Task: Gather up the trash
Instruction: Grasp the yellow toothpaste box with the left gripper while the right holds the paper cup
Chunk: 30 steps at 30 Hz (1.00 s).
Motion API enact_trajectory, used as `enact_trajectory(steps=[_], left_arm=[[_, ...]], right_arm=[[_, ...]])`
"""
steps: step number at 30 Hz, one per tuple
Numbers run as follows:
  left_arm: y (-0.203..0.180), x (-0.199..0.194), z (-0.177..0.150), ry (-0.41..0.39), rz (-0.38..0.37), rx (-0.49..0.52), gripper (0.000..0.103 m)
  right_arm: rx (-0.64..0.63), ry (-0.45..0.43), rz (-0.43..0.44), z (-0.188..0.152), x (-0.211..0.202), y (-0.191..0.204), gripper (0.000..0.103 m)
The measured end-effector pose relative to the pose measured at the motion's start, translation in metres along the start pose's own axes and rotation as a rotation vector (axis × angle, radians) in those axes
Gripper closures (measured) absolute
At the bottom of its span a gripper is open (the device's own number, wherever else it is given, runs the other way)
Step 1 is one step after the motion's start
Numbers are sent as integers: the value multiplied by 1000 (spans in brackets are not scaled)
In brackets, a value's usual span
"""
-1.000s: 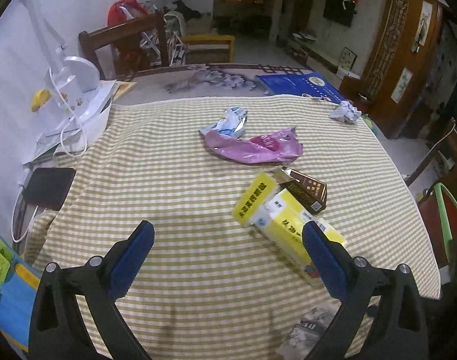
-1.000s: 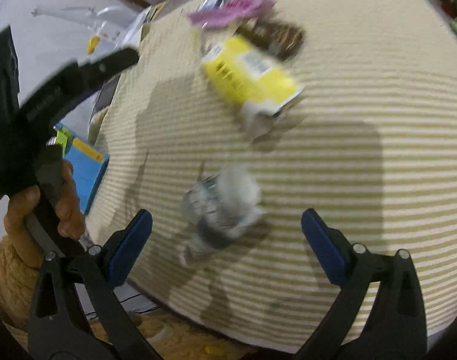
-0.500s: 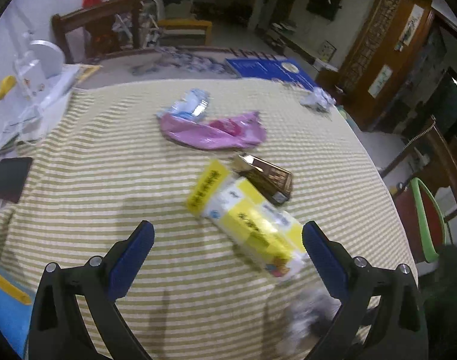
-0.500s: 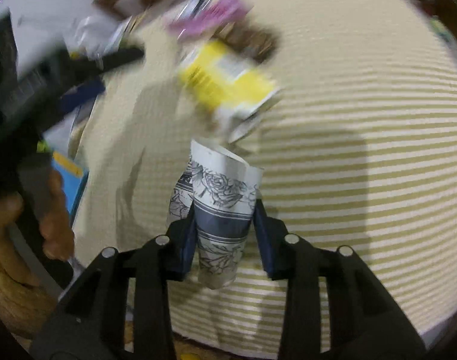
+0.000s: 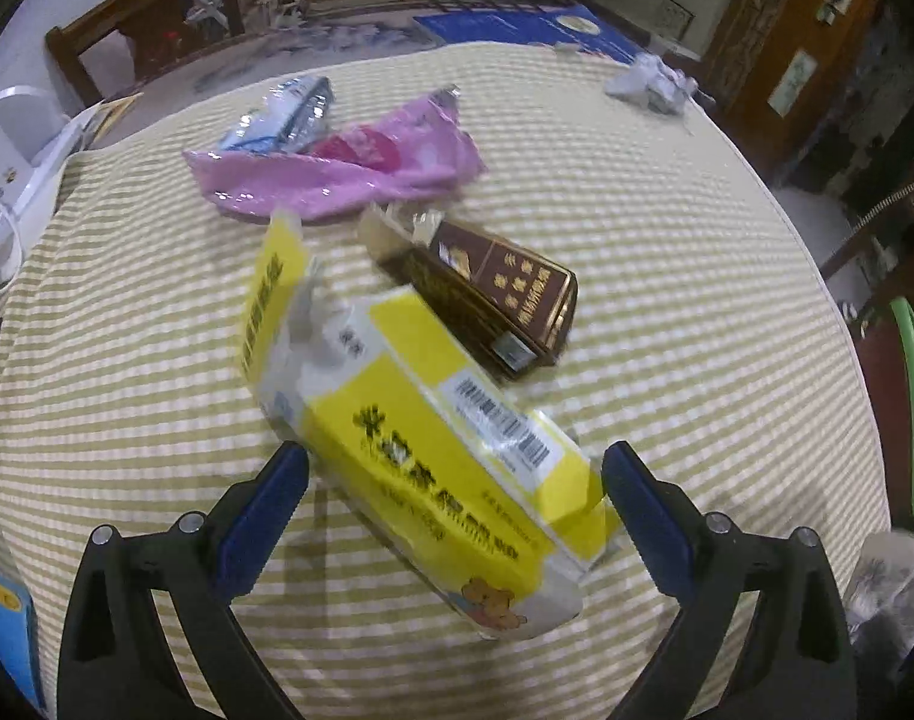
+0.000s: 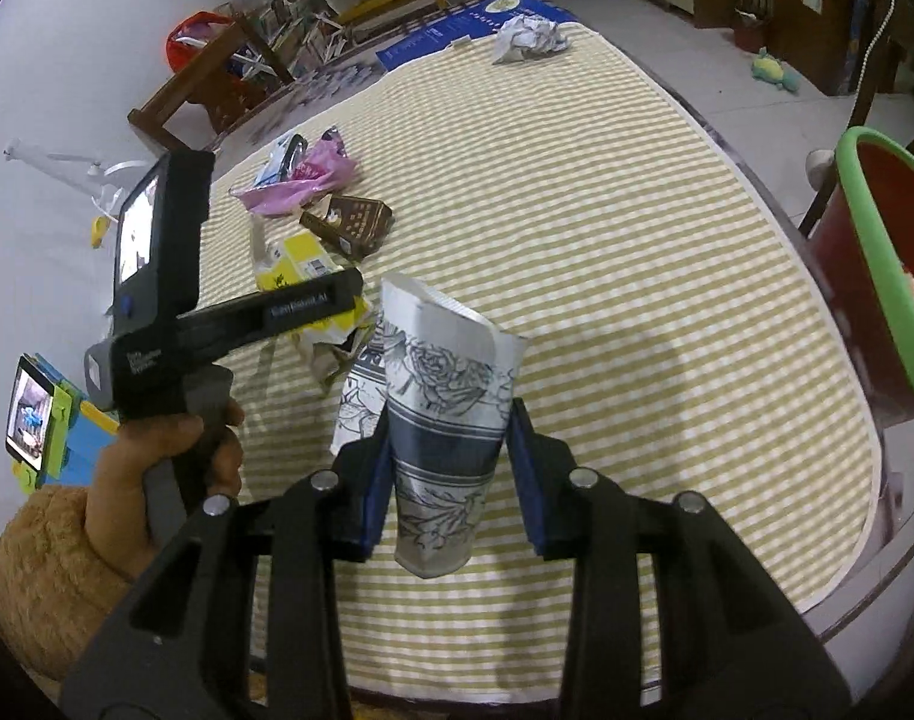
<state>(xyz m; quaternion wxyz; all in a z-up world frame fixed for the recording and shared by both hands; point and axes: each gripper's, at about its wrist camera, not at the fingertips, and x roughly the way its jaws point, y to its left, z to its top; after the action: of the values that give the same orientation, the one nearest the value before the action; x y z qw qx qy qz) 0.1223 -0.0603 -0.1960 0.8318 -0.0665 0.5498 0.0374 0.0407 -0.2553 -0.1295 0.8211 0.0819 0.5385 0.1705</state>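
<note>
My right gripper [image 6: 450,456] is shut on a crushed paper cup [image 6: 444,396] with a blue flower print, held above the checked tablecloth [image 6: 637,240]. The cup shows blurred at the lower right of the left wrist view [image 5: 895,588]. My left gripper [image 5: 457,480] is open, its blue pads on either side of a yellow carton [image 5: 432,438] without pressing it. Beyond the carton lie a brown box [image 5: 493,294], a pink wrapper [image 5: 336,174], a silver-blue wrapper [image 5: 282,117] and crumpled paper [image 5: 649,84]. A red bin with a green rim [image 6: 877,276] stands off the table's right edge.
A hand [image 6: 168,462] in a fuzzy tan sleeve holds the left tool in the right wrist view. A wooden chair [image 5: 144,18] and a blue booklet [image 5: 517,30] are at the far side. A white lamp base [image 5: 12,138] and a blue holder [image 6: 66,432] sit on the left.
The right gripper closed on the paper cup, lifted it and swung right, bringing the red bin into view. The left gripper moved forward and down until it straddled the yellow carton.
</note>
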Motion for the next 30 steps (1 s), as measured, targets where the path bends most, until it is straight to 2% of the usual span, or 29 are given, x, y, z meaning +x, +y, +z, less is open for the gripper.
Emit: enact_trajectory(steps=[5, 7, 11, 14, 15, 16, 20, 24, 28, 29, 30], left_arm=[[13, -9, -9, -27, 49, 80, 8], [26, -14, -9, -32, 70, 81, 8], [51, -25, -7, -39, 58, 31, 12], [62, -24, -3, -41, 50, -15, 12], [64, -21, 0, -35, 41, -33, 12], [65, -20, 2, -28, 26, -49, 12], [57, -12, 7, -25, -11, -76, 11], [44, -2, 16, -17, 6, -72, 10], [33, 6, 13, -2, 58, -19, 11], [33, 6, 12, -3, 59, -18, 13], [36, 5, 9, -4, 47, -26, 20]], right_arm=[[-41, 32, 12, 3, 11, 10, 68], [-63, 54, 16, 4, 18, 14, 68], [-88, 114, 27, 4, 37, 23, 65], [-96, 132, 23, 2, 45, 29, 43], [-95, 131, 14, 2, 47, 30, 28], [-90, 131, 9, 3, 49, 30, 18], [-86, 139, -6, 6, 57, 32, 18], [-75, 140, -63, 5, 62, 30, 17], [-61, 147, -91, 5, 68, 24, 17], [-58, 152, -89, 5, 70, 24, 17], [-51, 164, -80, 4, 73, 22, 17]])
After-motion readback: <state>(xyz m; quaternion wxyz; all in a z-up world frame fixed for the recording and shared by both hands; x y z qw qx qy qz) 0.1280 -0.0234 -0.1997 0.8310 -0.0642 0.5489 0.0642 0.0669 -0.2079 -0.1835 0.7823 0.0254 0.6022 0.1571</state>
